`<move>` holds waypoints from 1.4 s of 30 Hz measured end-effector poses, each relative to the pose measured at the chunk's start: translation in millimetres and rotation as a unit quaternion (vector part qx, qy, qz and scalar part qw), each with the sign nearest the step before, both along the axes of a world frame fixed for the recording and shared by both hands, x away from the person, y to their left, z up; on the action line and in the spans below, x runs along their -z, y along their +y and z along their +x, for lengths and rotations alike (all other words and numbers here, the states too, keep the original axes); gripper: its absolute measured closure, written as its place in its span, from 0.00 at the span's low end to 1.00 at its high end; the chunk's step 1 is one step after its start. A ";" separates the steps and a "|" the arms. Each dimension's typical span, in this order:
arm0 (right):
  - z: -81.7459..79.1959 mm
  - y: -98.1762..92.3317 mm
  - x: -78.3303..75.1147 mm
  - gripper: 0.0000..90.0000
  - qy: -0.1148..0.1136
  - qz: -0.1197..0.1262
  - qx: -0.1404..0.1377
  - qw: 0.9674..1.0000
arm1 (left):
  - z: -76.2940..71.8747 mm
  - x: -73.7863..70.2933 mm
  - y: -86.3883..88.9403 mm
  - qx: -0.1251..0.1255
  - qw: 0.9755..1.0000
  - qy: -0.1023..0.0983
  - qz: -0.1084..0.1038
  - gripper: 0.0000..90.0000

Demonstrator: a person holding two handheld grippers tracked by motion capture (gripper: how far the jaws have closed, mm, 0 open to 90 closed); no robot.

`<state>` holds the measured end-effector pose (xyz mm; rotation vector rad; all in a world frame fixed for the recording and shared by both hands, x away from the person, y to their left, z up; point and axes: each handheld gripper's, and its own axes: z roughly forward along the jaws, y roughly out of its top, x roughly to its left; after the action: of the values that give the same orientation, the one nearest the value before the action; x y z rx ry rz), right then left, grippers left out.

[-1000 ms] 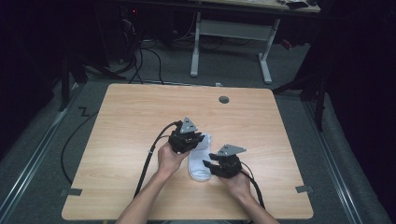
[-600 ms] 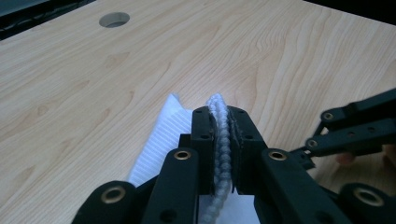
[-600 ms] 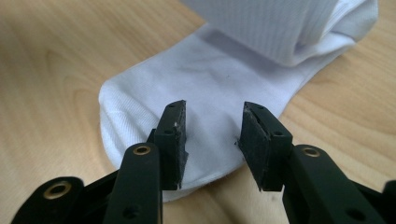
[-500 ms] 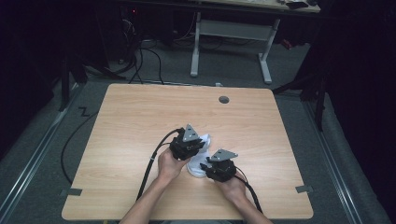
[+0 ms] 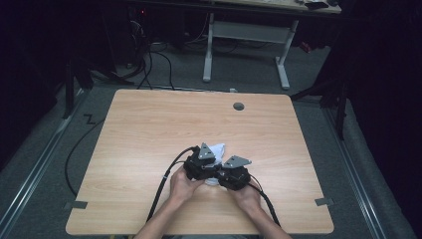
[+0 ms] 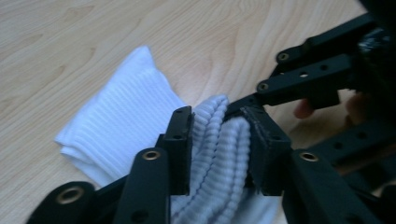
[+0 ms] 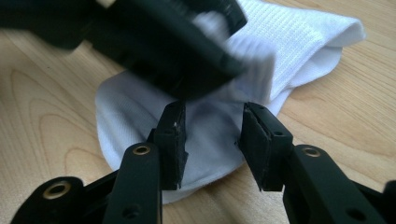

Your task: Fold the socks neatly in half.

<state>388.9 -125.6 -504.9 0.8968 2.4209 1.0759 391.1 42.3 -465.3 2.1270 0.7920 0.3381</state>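
1. Nearest the table's front edge, two bare forearms come up side by side, and each hand wraps the back of a black gripper; the left hand (image 5: 182,185) and the right hand (image 5: 245,195) sit close together, slightly angled toward each other.
2. The left gripper (image 5: 201,164) and the right gripper (image 5: 234,173) are almost touching, both tipped down at the same spot on the wooden table (image 5: 149,129). Each carries one grey three-cornered plate on top, two in all, and one black cable trails back from each toward the near edge.
3. In the left gripper view, that gripper (image 6: 219,149) has its two jaws drawn in on a bunched, ribbed fold of a white sock (image 6: 116,126); the cloth fills the narrow gap between the pads, so it is pinched there.
4. In the right gripper view, the right gripper (image 7: 211,140) has its jaws apart, a moderate gap between them, with the sock (image 7: 140,116) lying behind that gap on the wood. The pads appear not to press the cloth, though I cannot be certain of contact at the tips. The other gripper's dark body hangs blurred just above.
5. I count one sock, lying partly under the two tools, its ribbed cuff (image 5: 218,148) poking out beyond them.
6. Farther on, the tabletop has one round grommet hole (image 5: 239,106) near its far edge.
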 end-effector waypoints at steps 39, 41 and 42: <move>11.5 -21.8 -39.0 0.74 0.018 0.055 -0.016 0.998 | -22.7 26.2 21.9 -0.104 0.994 -0.005 0.023 0.52; 19.2 -14.0 -35.7 0.71 0.035 0.046 -0.021 0.998 | -22.8 27.6 19.0 -0.105 0.994 -0.005 0.025 0.52; 20.7 -11.6 -34.7 0.71 0.039 0.043 -0.022 0.998 | -22.6 28.2 18.1 -0.104 0.994 -0.003 0.023 0.53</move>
<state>409.6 -137.2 -470.2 0.9340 2.4841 1.1910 368.5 60.4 -493.4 2.0895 1.0145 0.4759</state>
